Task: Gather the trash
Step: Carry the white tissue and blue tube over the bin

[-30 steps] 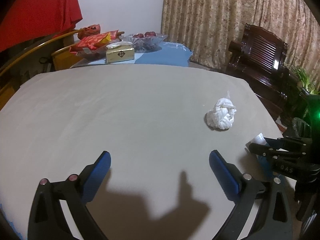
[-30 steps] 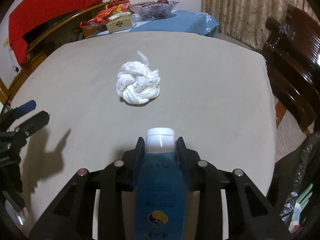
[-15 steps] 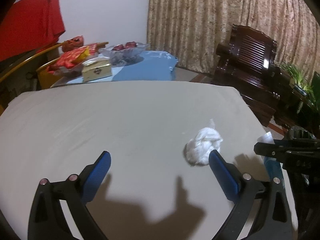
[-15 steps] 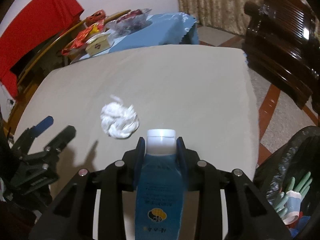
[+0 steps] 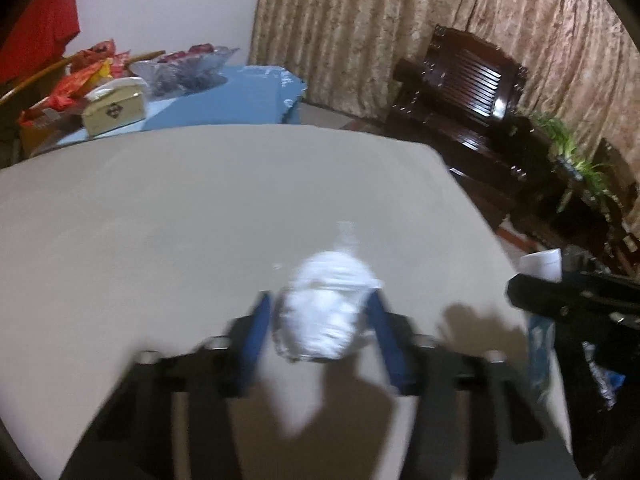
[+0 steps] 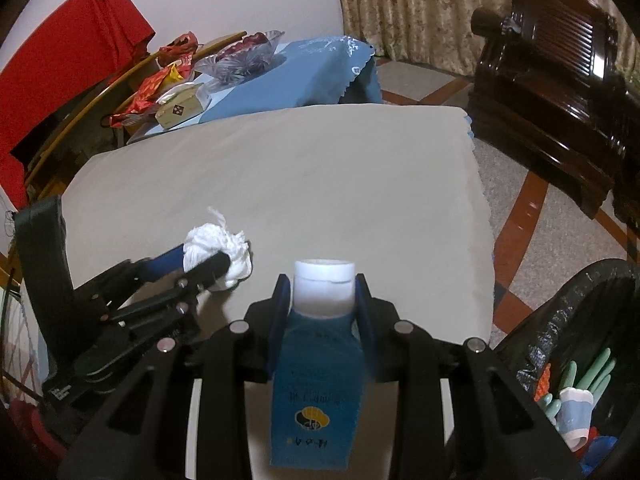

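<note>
A crumpled white paper wad (image 5: 328,280) lies near the right side of the beige table (image 5: 160,220). My left gripper (image 5: 320,320) straddles it; its jaws are closing, and both blue pads (image 5: 258,320) touch the wad's sides. The right wrist view shows the same grip on the wad (image 6: 224,240) by the left gripper (image 6: 204,258). My right gripper (image 6: 324,296) is shut on a blue bottle (image 6: 316,380) with a white cap, held over the table's near edge. An open black trash bag (image 6: 560,340) sits low on the right.
Behind the table stands a blue-covered side table (image 6: 304,76) with a tissue box (image 6: 178,110), a glass bowl and red snack packs. A dark wooden chair (image 5: 460,92) and a plant (image 5: 568,148) are at the right. The bag holds green gloves (image 6: 588,376).
My left gripper moved forward to the wad and its wide jaws closed around it. My right gripper kept hold of the bottle and swung right, bringing the black bag into view.
</note>
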`<state>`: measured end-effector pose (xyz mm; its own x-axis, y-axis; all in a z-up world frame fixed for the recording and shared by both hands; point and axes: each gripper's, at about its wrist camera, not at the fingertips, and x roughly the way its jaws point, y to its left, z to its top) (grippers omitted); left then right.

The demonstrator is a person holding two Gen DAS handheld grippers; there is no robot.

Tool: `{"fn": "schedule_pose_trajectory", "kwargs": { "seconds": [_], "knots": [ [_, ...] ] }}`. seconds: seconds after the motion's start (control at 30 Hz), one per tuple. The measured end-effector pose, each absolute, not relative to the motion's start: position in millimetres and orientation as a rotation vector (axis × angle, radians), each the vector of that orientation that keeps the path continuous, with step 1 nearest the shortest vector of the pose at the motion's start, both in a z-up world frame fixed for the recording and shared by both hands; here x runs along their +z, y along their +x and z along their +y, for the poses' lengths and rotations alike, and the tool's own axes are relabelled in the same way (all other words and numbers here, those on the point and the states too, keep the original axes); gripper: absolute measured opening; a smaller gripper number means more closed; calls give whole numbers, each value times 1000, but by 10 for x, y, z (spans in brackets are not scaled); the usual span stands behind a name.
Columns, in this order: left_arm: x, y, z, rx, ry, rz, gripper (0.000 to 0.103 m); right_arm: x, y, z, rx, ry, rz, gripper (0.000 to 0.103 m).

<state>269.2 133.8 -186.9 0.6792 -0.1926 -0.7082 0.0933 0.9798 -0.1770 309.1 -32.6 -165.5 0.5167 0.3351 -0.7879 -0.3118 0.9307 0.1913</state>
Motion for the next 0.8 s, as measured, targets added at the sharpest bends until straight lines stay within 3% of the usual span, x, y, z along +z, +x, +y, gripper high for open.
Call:
{"fn": "schedule_pose_trajectory", "kwargs": {
  "seconds": [0.13, 0.8],
  "knots": [
    [-1758, 2629, 1312, -165, -120, 779, 25, -1619, 3059, -340, 400, 35, 937, 31],
    [-954, 1999, 1347, -63, -92, 655, 25, -993, 2593, -437, 458, 57, 819, 31]
  ]
}}
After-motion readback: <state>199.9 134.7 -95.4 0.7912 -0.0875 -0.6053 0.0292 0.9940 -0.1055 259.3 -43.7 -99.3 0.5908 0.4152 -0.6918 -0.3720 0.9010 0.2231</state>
